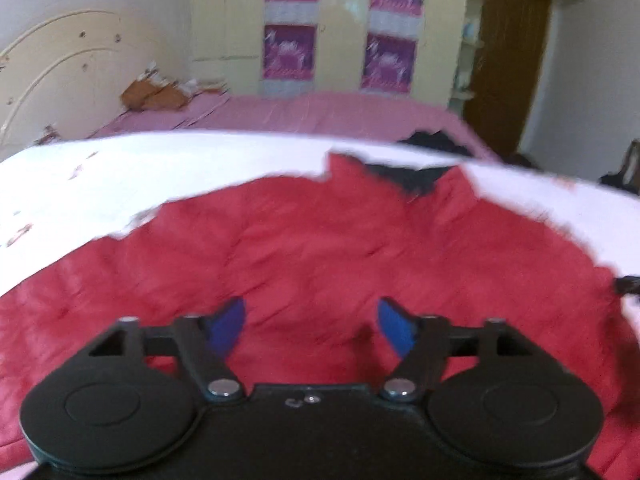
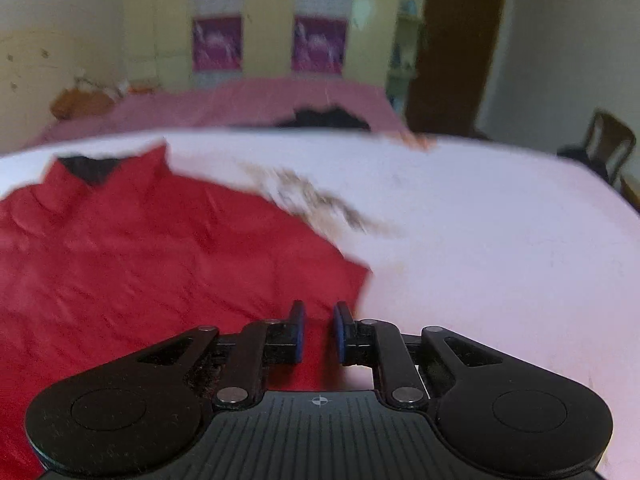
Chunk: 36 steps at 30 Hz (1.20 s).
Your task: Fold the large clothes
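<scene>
Left gripper [image 1: 311,322] spread wide over red jacket [image 1: 304,248], nothing between the jaws. Right gripper [image 2: 319,330] narrowly parted, empty, at the jacket's right edge. Jacket spread flat on white table [image 2: 500,240]. Beyond the table, pink bed [image 1: 320,114].

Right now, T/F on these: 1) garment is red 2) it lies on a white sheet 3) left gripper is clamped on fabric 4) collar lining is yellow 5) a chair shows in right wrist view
1) True: the red garment is spread out.
2) True: the white sheet is under it.
3) False: the left gripper is open, nothing pinched.
4) False: the collar lining is dark.
5) True: the chair stands far right.
</scene>
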Each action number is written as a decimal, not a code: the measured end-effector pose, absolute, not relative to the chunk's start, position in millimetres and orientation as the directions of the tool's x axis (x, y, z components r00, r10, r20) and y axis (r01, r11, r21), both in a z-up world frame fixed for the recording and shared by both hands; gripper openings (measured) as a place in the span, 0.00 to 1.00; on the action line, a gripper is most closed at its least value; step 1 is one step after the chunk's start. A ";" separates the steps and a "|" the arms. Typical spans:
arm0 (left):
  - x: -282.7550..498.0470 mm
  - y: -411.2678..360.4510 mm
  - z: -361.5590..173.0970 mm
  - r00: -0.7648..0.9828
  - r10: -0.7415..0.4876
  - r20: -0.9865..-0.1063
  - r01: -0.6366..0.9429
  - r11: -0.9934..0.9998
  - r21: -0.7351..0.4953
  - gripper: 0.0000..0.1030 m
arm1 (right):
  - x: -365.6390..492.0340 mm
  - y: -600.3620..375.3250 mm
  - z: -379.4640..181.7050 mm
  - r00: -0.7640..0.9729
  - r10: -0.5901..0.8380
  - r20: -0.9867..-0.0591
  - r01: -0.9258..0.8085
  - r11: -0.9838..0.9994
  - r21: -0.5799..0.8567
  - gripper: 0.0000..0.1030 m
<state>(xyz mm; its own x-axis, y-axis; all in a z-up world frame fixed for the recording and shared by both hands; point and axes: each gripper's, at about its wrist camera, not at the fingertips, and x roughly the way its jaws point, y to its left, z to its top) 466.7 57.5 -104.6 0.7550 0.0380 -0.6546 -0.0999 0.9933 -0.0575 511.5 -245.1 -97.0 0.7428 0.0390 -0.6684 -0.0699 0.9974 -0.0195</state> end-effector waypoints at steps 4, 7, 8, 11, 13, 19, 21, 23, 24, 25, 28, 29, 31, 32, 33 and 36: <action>499.5 23.4 -112.5 0.705 -0.018 -0.709 -0.007 0.999 -0.032 0.69 | 524.2 -214.4 -97.1 0.739 0.148 -0.657 -0.190 0.982 0.008 0.75; 506.8 23.5 -124.9 0.683 0.026 -0.730 -0.038 0.999 0.000 0.72 | 541.7 -216.7 -113.6 0.688 0.154 -0.709 -0.196 0.980 0.022 0.56; 506.5 27.8 -126.5 0.682 0.034 -0.731 -0.049 0.999 0.001 0.74 | 545.6 -223.3 -117.7 0.682 0.133 -0.719 -0.174 0.985 0.017 0.56; 502.4 47.2 -129.7 0.673 0.067 -0.737 -0.090 0.996 0.009 0.79 | 552.7 -247.8 -121.8 0.681 0.078 -0.729 -0.112 0.994 0.002 0.56; 498.5 59.1 -131.8 0.663 0.074 -0.745 -0.114 0.993 -0.003 0.80 | 554.4 -253.1 -122.9 0.676 0.067 -0.734 -0.105 0.994 -0.006 0.56; 487.3 56.6 -115.4 0.670 0.090 -0.736 -0.108 0.994 0.023 0.76 | 536.7 -252.7 -106.3 0.695 0.074 -0.715 -0.109 0.994 -0.003 0.56; 482.2 52.2 -107.9 0.694 0.082 -0.715 -0.096 0.995 0.022 0.78 | 523.4 -250.6 -94.1 0.717 0.095 -0.691 -0.122 0.992 0.010 0.56; 477.7 45.5 -104.2 0.705 0.073 -0.706 -0.083 0.996 0.020 0.78 | 513.7 -246.0 -86.5 0.722 0.116 -0.682 -0.138 0.990 0.022 0.56; 476.2 42.4 -103.7 0.707 0.068 -0.704 -0.077 0.997 0.019 0.78 | 509.7 -243.7 -84.3 0.723 0.122 -0.680 -0.144 0.989 0.025 0.56; 474.2 38.8 -103.0 0.710 0.065 -0.701 -0.071 0.997 0.020 0.78 | 507.8 -240.0 -83.6 0.721 0.127 -0.681 -0.152 0.988 0.024 0.56; 468.7 30.7 -104.5 0.716 0.058 -0.696 -0.058 0.998 0.024 0.78 | 497.3 -233.0 -84.0 0.710 0.144 -0.690 -0.172 0.985 0.029 0.56; 466.4 29.3 -106.0 0.716 0.055 -0.695 -0.056 0.998 0.021 0.78 | 493.6 -231.6 -85.7 0.703 0.147 -0.695 -0.177 0.984 0.030 0.56; 462.2 27.0 -110.1 0.709 0.045 -0.704 -0.055 0.998 0.008 0.78 | 487.2 -231.3 -90.4 0.688 0.154 -0.709 -0.180 0.983 0.039 0.56; 460.9 25.5 -112.5 0.703 0.040 -0.710 -0.051 0.999 0.006 0.78 | 485.4 -232.1 -92.8 0.680 0.161 -0.715 -0.180 0.982 0.049 0.56; 459.1 24.0 -115.3 0.698 0.042 -0.715 -0.050 0.999 0.009 0.78 | 482.4 -232.5 -95.1 0.673 0.165 -0.720 -0.179 0.982 0.058 0.56; 452.5 23.4 -122.1 0.688 0.039 -0.725 -0.055 0.999 0.002 0.78 | 475.6 -231.7 -101.7 0.664 0.155 -0.732 -0.182 0.982 0.043 0.56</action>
<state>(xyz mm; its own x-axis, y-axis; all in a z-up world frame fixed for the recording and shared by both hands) 452.5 23.4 -122.1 0.6879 0.0394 -0.7247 -0.0545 0.9985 0.0025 475.6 -231.7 -101.7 0.6637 0.1551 -0.7318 -0.1821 0.9823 0.0431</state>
